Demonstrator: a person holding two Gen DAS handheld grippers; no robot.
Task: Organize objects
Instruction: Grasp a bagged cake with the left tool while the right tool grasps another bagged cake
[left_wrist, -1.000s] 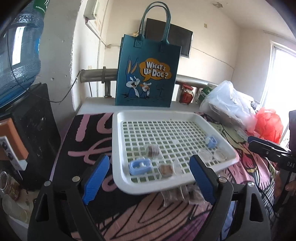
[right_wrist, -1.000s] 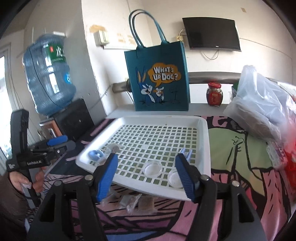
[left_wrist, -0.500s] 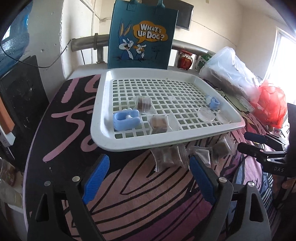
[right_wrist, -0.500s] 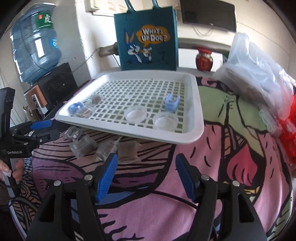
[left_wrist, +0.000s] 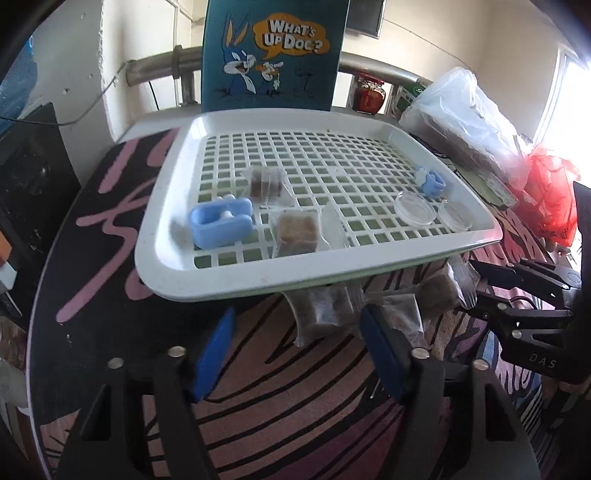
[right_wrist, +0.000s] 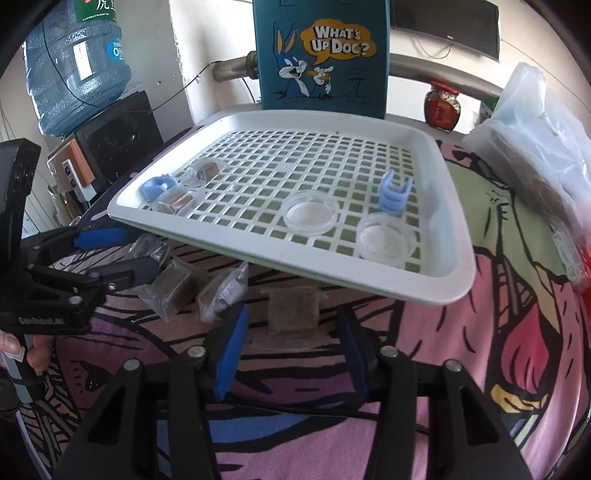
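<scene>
1. Both grippers have just been narrowing their jaws, yet neither presses on anything.
2. On the left gripper (left_wrist: 299, 332), a clear packet (left_wrist: 325, 314) holding a brown block lies between the blue pads, untouched as far as the blur lets me judge.
3. On the right gripper (right_wrist: 291, 328), another brown packet (right_wrist: 293, 308) sits between the pads with a gap on each side.
4. Every packet outside lies on the patterned cloth (right_wrist: 480, 369), just past the near rim of the white grid tray (right_wrist: 458, 221).
5. Inside the tray: two wrapped brown blocks (left_wrist: 297, 230) and a blue clip (left_wrist: 221, 221) toward its left end, two clear round dishes (right_wrist: 310, 212) and a second blue clip (right_wrist: 393, 194) toward its right.
6. Behind the tray's far rim stands a teal cartoon tote bag (right_wrist: 321, 55).
</scene>
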